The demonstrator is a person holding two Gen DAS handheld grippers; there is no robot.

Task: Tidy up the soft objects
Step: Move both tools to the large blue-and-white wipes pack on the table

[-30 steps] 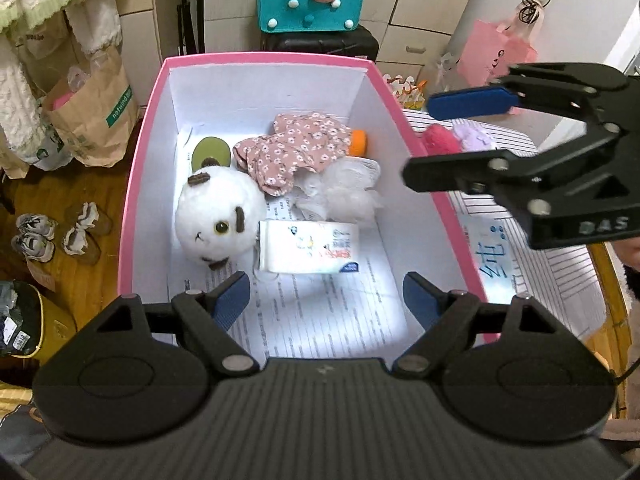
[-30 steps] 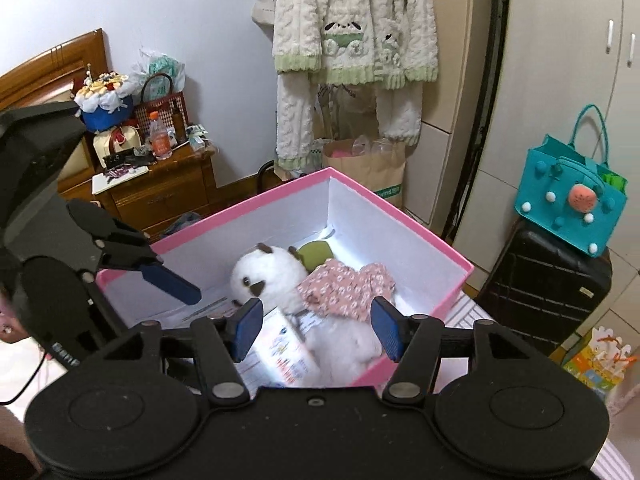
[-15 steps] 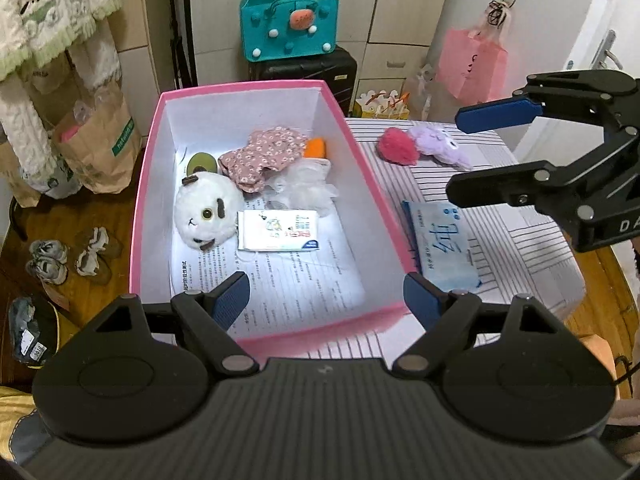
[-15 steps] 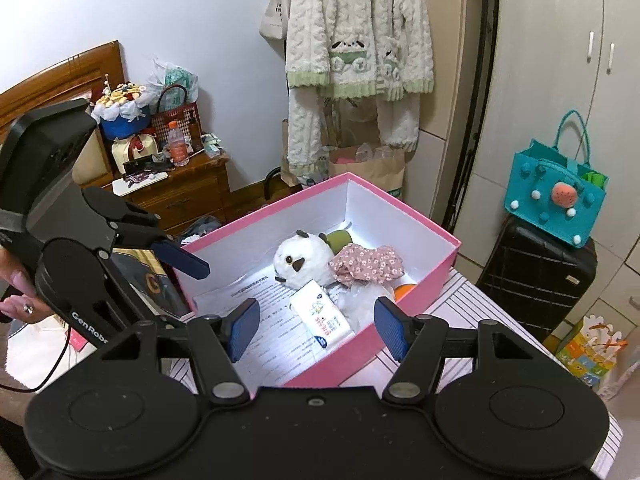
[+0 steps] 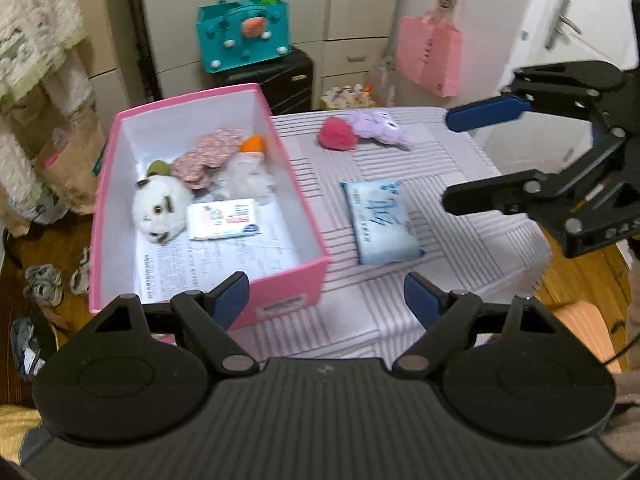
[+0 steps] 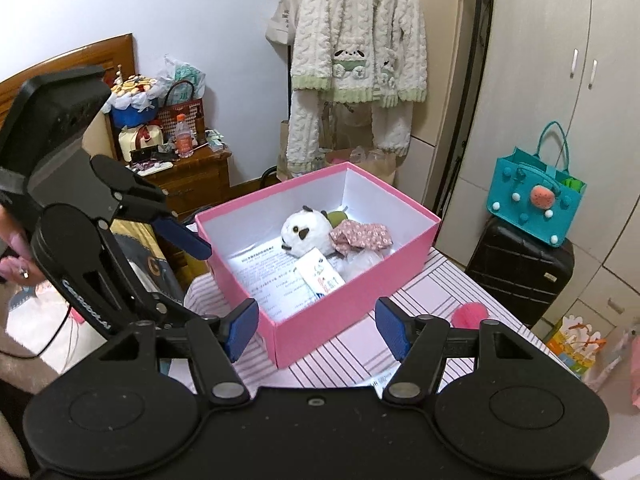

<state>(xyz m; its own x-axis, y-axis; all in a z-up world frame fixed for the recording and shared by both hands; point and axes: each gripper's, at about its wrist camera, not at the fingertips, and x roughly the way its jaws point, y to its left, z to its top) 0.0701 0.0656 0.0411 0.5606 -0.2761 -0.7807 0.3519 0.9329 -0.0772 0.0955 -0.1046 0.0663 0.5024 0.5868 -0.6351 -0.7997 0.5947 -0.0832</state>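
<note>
Hovered empty: left gripper (image 5: 327, 295) wide, right gripper (image 6: 316, 330) parted. Risked nudging blue tissue pack (image 5: 382, 222) off tabletop (image 5: 480, 208).

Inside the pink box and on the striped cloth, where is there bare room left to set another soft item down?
In the pink box, the near half is free: only printed paper between the front wall and the small tissue pack. The far half is crowded by the white plush and floral cloth. On the striped cloth, it is bare right of the blue tissue pack.
</note>
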